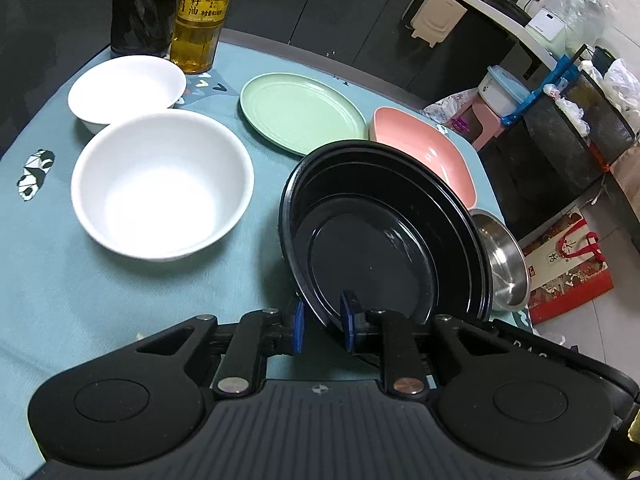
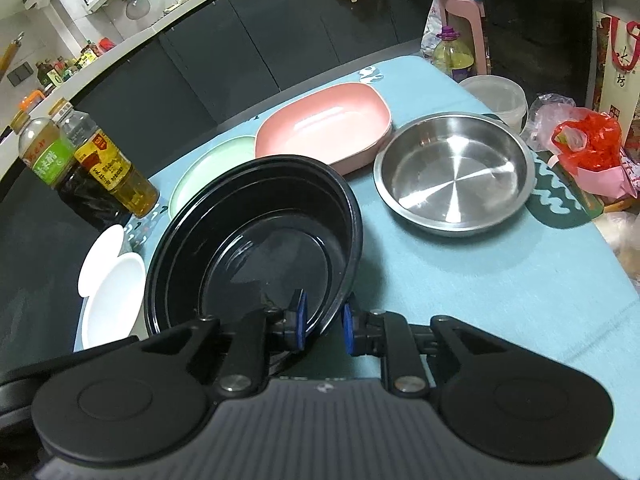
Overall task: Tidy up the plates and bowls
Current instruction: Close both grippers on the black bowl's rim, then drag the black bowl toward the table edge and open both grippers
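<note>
A kitchen with dark cabinet fronts and a pale counter is curving behind a table (image 1: 80, 300) covered in a teal cloth. In the left wrist view the table's right edge is falling away just past the steel pan (image 1: 505, 264), with a red gift bag (image 1: 568, 268) on the floor below. In the right wrist view the cloth in front of the steel pan (image 2: 454, 174) is lying bare out to the near right edge, while the left side is crowded.

The black bowl (image 1: 384, 232) is being held tilted between both claws. The left claw (image 1: 323, 326) is gripping its near rim, one blue pad (image 1: 298, 326) outside the wall and the other inside. The right claw (image 2: 324, 320) is clenching the black bowl (image 2: 256, 240) on its near right rim in the same way, one pad inside and one outside.

Left of the bowl a large white bowl (image 1: 162, 184) is sitting near, with a smaller white bowl (image 1: 126, 90) touching it behind. A green plate (image 1: 302, 112) and a pink dish (image 1: 426, 156) are lying behind the black bowl, the dish reaching the table's far right edge. An oil bottle (image 1: 204, 12) and a dark jar (image 1: 144, 4) are standing at the far left corner. In the right wrist view a clear tub (image 2: 498, 98) is sitting just behind the steel pan.
</note>
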